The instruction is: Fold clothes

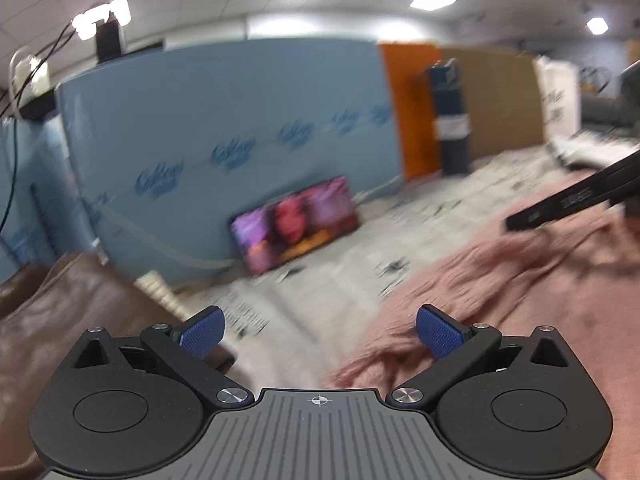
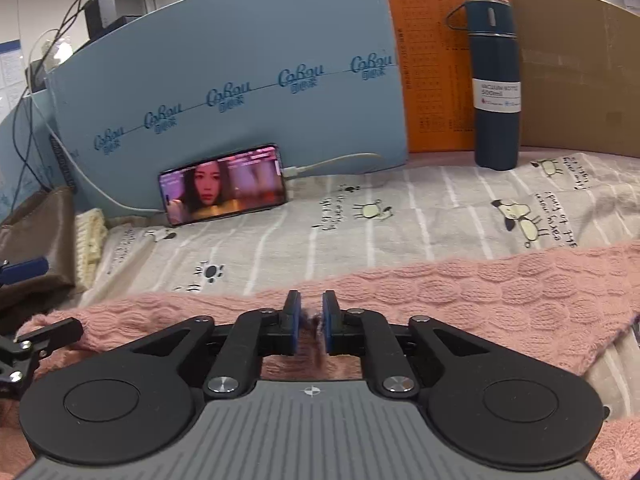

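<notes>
Printed bedsheet (image 2: 440, 208) bears pink sweater (image 2: 480, 292), pinched by right tongs (image 2: 311, 320).

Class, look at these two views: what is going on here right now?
A person is folding a pink knitted sweater spread on a printed sheet, using handheld tongs in each hand. The right tongs are pinched shut on a bit of the sweater's knit near its far edge. The left tongs stand wide open with nothing between them, over the sweater's left end. A phone playing a video leans on a blue board, and a dark flask stands behind.
</notes>
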The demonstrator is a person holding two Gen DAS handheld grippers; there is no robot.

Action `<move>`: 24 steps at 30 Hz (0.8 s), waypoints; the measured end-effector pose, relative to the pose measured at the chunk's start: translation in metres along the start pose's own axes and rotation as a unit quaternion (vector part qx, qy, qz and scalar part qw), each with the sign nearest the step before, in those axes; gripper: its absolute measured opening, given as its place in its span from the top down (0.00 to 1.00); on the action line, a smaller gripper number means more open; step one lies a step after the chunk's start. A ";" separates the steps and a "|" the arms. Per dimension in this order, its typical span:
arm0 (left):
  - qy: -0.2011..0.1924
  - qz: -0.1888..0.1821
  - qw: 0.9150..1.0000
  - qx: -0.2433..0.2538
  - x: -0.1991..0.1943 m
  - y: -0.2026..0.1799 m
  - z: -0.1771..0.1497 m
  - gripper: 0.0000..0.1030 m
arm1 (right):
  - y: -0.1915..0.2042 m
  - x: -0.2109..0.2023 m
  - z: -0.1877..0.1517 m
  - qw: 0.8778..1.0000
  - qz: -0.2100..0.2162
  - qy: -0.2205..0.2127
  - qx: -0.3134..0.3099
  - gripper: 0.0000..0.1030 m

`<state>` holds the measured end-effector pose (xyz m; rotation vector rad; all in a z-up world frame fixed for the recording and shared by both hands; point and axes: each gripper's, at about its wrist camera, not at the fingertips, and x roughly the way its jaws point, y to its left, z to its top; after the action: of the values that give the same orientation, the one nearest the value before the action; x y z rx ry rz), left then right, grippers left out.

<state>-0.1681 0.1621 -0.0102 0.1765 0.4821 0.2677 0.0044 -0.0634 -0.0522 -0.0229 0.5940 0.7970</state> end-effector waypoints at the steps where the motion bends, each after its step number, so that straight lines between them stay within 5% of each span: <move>1: 0.011 0.007 1.000 0.000 0.004 0.000 0.000 0.00 | -0.001 0.000 -0.001 1.000 -0.004 -0.001 -0.001 0.85; 6: 0.041 0.025 0.999 0.023 0.013 -0.004 -0.005 0.00 | -0.006 0.002 -0.004 1.000 -0.025 0.004 0.000 0.70; 11: 0.007 0.023 1.000 0.014 0.000 -0.002 -0.005 0.00 | -0.018 -0.005 -0.005 0.999 -0.030 -0.008 0.028 0.63; 18: -0.062 -0.036 0.997 0.013 -0.032 -0.013 0.005 0.00 | -0.027 -0.045 -0.007 0.997 0.003 -0.048 0.059 0.39; 24: -0.087 -0.115 0.985 0.092 -0.055 -0.037 -0.002 0.00 | -0.024 -0.076 -0.027 0.996 0.025 -0.027 0.081 0.36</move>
<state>-0.2077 0.1111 0.0036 0.3191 0.3492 -0.0199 -0.0342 -0.1369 -0.0411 0.1617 0.6084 0.7929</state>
